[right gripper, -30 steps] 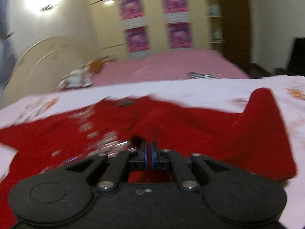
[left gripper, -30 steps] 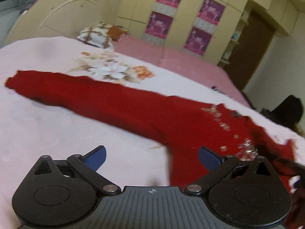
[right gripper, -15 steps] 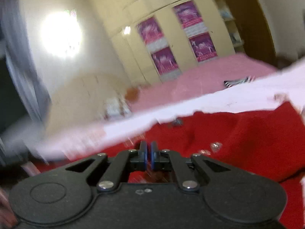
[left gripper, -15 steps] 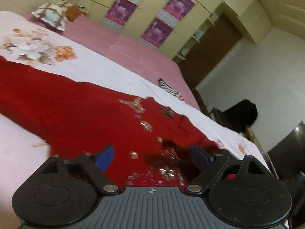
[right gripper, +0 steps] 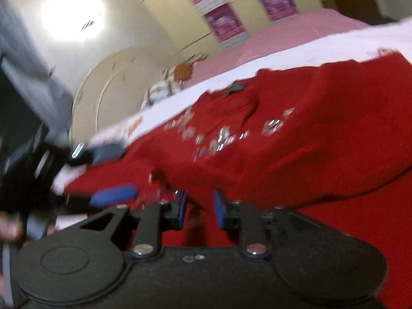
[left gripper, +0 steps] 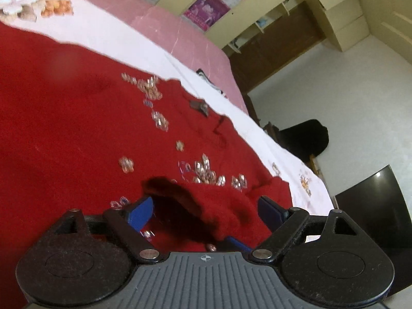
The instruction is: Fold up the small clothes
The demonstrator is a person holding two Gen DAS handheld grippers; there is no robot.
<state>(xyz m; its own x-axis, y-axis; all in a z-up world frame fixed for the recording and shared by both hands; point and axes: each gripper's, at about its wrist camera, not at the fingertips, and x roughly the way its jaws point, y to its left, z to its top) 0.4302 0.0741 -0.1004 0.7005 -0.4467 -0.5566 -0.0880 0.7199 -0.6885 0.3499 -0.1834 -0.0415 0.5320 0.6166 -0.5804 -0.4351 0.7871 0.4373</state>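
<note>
We are holding our left gripper [left gripper: 206,209] low over the red sweater [left gripper: 77,128], its blue fingers [left gripper: 140,212] standing wide apart with a raised fold [left gripper: 221,206] of red cloth between them, not yet squeezed. We are opening the jaws of our right gripper [right gripper: 197,209] just a little, and red cloth is sitting in the small gap; we are judging it is letting go. Our left gripper is nearer the fold, which is lying right ahead. The sweater is stretching away across the pale sheet [left gripper: 108,36] of the bed, shiny beads [left gripper: 206,172] in its middle
</note>
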